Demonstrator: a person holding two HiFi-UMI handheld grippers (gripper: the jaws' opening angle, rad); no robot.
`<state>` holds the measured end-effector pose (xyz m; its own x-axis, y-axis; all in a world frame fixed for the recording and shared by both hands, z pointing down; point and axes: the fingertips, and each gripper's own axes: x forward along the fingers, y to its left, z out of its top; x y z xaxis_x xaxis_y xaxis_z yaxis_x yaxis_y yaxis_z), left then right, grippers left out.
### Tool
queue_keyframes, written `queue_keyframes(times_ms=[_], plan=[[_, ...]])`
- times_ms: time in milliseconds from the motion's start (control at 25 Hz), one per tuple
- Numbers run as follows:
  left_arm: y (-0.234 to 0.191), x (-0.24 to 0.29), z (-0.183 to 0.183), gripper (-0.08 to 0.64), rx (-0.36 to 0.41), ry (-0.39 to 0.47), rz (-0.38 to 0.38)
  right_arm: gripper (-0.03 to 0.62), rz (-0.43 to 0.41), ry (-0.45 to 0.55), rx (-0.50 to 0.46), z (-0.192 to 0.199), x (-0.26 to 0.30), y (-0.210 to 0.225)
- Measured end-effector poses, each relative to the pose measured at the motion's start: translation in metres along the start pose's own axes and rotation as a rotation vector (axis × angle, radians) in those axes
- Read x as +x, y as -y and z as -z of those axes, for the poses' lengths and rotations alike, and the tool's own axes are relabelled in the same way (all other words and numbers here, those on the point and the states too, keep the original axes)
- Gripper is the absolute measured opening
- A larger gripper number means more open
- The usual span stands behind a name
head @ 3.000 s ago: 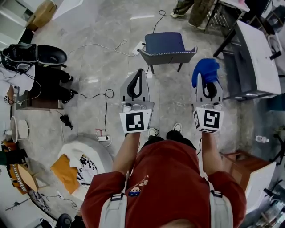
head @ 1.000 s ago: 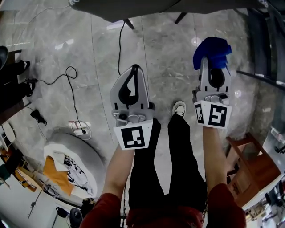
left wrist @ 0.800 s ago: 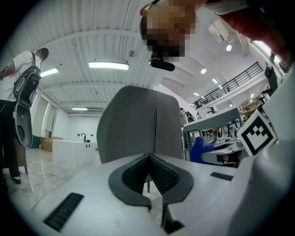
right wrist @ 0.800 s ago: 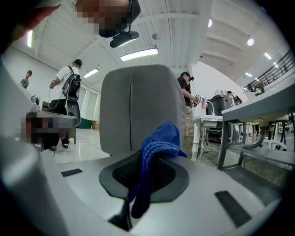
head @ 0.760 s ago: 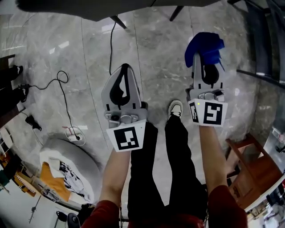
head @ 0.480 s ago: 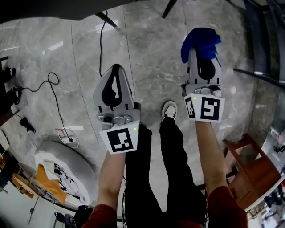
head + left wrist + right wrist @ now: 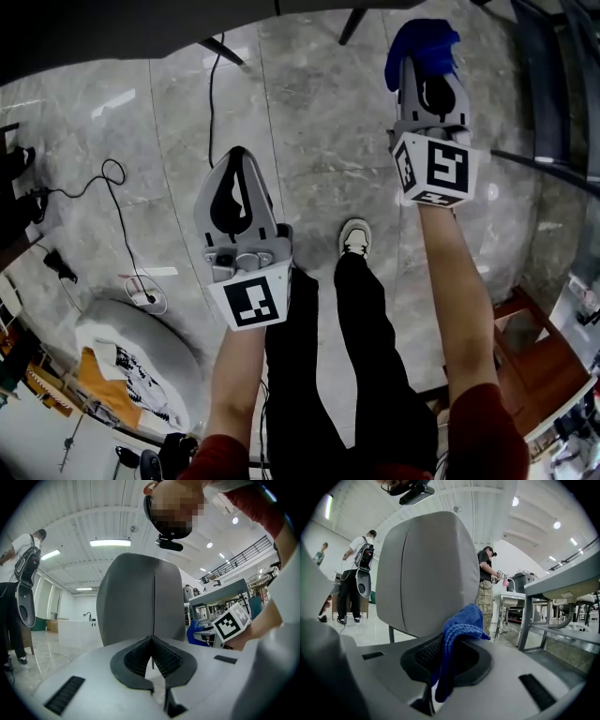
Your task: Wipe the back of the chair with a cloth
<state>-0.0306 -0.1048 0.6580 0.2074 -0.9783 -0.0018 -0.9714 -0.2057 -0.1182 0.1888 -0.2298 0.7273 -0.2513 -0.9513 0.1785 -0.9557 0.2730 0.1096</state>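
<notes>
Pinching the blue cloth [image 7: 461, 623] in the right hand-held gripper [image 7: 427, 64], cloth running lengthwise along the jaws, bunched end poking out toward the grey chair back [image 7: 424, 564] right ahead. Holding the left hand-held gripper [image 7: 153, 643] closed tight, empty.

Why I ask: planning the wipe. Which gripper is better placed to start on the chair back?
Right. The right gripper is shut on the blue cloth and reaches farther toward the chair back; the left gripper is shut, empty, and held back.
</notes>
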Motion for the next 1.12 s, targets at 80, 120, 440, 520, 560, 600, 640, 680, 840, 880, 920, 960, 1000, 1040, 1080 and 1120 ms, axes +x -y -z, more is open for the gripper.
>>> queue_keyframes(times_ms=[80,120,440,520,560,600,640,680,840,880,920,960,1000,1040,1080,1120], plan=[[-0.002,0.003,0.001,0.014,0.000,-0.008,-0.002,0.057,0.025,-0.008,0.008,-0.001,0.014,0.008],[-0.003,0.004,0.001,0.014,0.000,-0.012,-0.004,0.057,0.035,-0.013,0.012,-0.001,0.020,0.011],[-0.008,0.012,-0.005,0.014,0.005,-0.016,-0.002,0.057,0.045,-0.035,-0.001,-0.005,0.047,0.012],[-0.010,0.013,-0.005,0.014,0.006,-0.017,-0.002,0.057,0.038,-0.037,-0.002,-0.009,0.051,0.009],[-0.011,0.013,-0.005,0.012,0.006,-0.019,-0.003,0.055,0.038,-0.040,-0.001,-0.011,0.053,0.008],[-0.013,0.013,-0.005,0.012,0.006,-0.021,-0.005,0.057,0.039,-0.046,0.001,-0.012,0.054,0.007],[-0.015,0.014,-0.005,0.014,0.005,-0.023,-0.008,0.057,0.043,-0.052,0.004,-0.012,0.055,0.006],[-0.017,0.014,-0.005,0.014,0.003,-0.024,-0.011,0.057,0.047,-0.057,0.007,-0.012,0.056,0.005],[-0.029,0.011,-0.005,0.012,0.000,-0.022,-0.020,0.057,0.036,-0.065,0.002,-0.015,0.059,-0.010],[-0.033,0.009,-0.005,0.012,0.000,-0.022,-0.023,0.057,0.027,-0.063,-0.007,-0.017,0.060,-0.017],[-0.037,0.007,-0.006,0.014,0.000,-0.021,-0.026,0.057,0.015,-0.061,-0.016,-0.019,0.060,-0.025],[-0.041,0.004,-0.006,0.012,0.000,-0.020,-0.031,0.057,0.003,-0.059,-0.024,-0.022,0.060,-0.032],[-0.045,0.001,-0.007,0.012,-0.001,-0.021,-0.037,0.057,-0.009,-0.058,-0.032,-0.025,0.060,-0.040],[-0.049,-0.002,-0.007,0.012,-0.002,-0.021,-0.044,0.057,-0.021,-0.059,-0.038,-0.027,0.061,-0.048],[-0.055,-0.004,-0.008,0.014,-0.004,-0.022,-0.051,0.057,-0.033,-0.060,-0.043,-0.029,0.062,-0.057],[-0.060,-0.007,-0.008,0.014,-0.004,-0.022,-0.056,0.057,-0.045,-0.060,-0.049,-0.032,0.063,-0.066]])
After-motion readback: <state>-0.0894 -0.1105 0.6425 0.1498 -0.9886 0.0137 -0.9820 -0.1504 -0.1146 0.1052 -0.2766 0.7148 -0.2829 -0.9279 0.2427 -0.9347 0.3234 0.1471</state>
